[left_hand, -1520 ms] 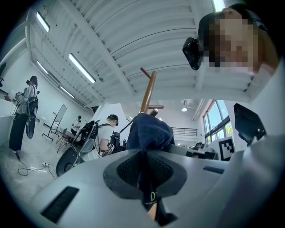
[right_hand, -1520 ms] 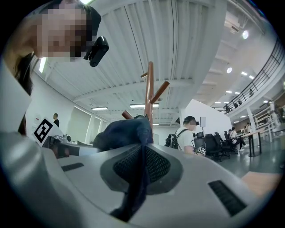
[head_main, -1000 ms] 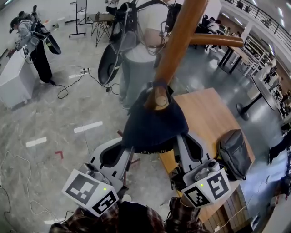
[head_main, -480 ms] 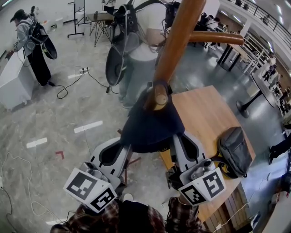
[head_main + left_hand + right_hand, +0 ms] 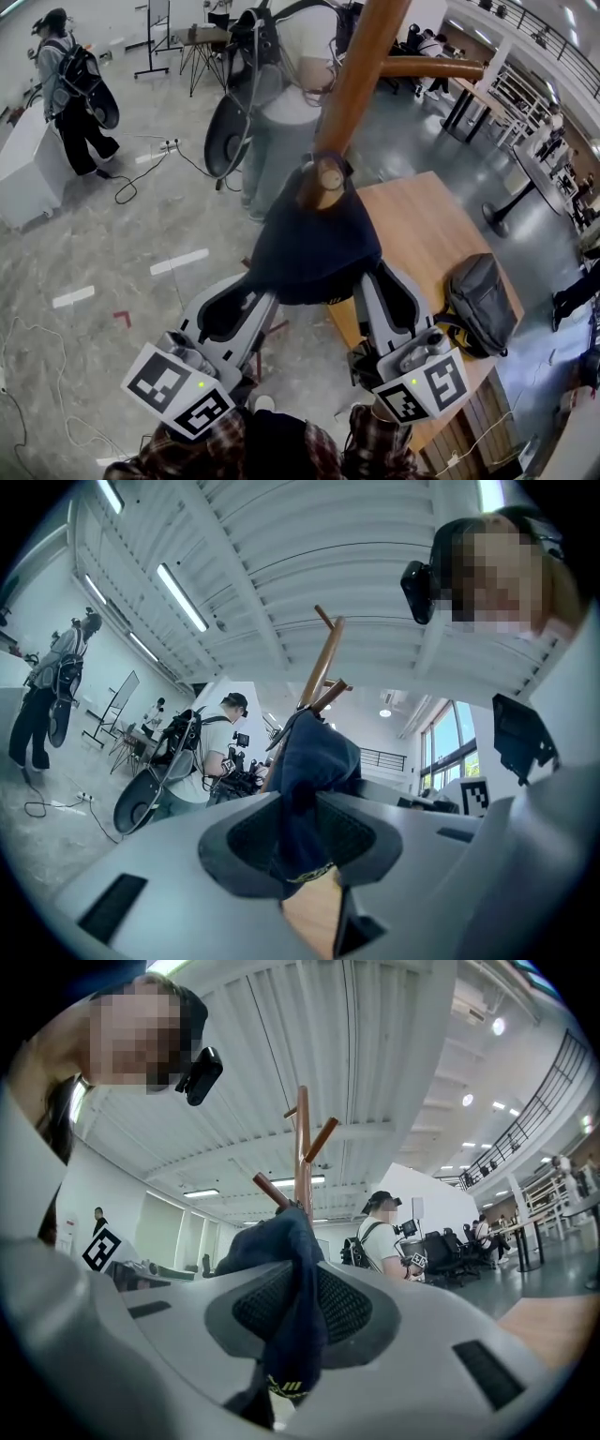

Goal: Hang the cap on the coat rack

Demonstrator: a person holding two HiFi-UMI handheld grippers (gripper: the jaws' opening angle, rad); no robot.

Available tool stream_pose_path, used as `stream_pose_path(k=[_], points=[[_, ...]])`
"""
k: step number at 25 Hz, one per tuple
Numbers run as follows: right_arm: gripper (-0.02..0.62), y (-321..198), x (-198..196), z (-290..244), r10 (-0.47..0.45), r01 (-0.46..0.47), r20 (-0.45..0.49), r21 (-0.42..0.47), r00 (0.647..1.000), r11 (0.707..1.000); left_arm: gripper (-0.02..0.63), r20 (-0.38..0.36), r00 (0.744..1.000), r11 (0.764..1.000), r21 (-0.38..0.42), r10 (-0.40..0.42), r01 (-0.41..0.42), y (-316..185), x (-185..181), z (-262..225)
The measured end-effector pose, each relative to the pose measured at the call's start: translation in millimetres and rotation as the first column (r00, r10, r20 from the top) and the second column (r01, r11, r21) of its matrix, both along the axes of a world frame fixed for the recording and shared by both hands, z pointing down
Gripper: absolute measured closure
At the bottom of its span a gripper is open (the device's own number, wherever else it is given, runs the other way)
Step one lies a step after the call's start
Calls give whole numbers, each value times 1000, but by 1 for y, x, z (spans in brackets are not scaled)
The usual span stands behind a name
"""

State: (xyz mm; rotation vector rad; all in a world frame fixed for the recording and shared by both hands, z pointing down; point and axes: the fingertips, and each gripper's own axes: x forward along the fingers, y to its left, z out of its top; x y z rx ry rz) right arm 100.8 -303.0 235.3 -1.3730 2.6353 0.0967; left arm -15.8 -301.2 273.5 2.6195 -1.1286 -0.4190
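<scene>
Left gripper (image 5: 255,302) jaws just opened, cap (image 5: 309,248) loose between | right gripper (image 5: 375,284) clamps cap edge | cap over rack peg (image 5: 328,178)

To my right a wooden table (image 5: 422,234) carries a grey backpack (image 5: 483,305), and across the marbled floor (image 5: 112,253) a person (image 5: 70,94) stands by a white cabinet (image 5: 23,164).

No legible text, cap (image 5: 314,246) embroidery unreadable
</scene>
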Motion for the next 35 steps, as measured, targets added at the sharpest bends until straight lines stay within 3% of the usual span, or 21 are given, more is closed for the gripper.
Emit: stream_pose_path(k=[2, 8, 19, 21, 23, 25, 35], points=[[522, 5, 1, -2, 8, -8, -4, 3, 1000, 1000, 489, 2, 1000, 1000, 7, -10, 10, 4, -5, -5], [522, 27, 10, -8, 12, -12, -9, 4, 1000, 1000, 489, 26, 998, 998, 27, -59, 58, 22, -13, -14], [525, 57, -16, 20, -57, 56, -15, -78, 998, 995, 491, 100, 994, 999, 15, 37, -38, 56, 23, -9], [548, 62, -18, 25, -62, 61, -7, -86, 998, 994, 492, 105, 993, 999, 5, 48, -49, 61, 29, -5], [583, 66, -20, 30, -65, 65, 0, -93, 998, 994, 568, 110, 993, 999, 1, 48, -49, 65, 30, -2], [583, 67, -22, 34, -71, 71, 4, -103, 997, 992, 595, 112, 992, 999, -3, 54, -54, 67, 31, 1], [584, 66, -24, 43, -86, 86, 10, -139, 996, 987, 595, 124, 990, 997, -11, 72, -71, 67, 35, 5]])
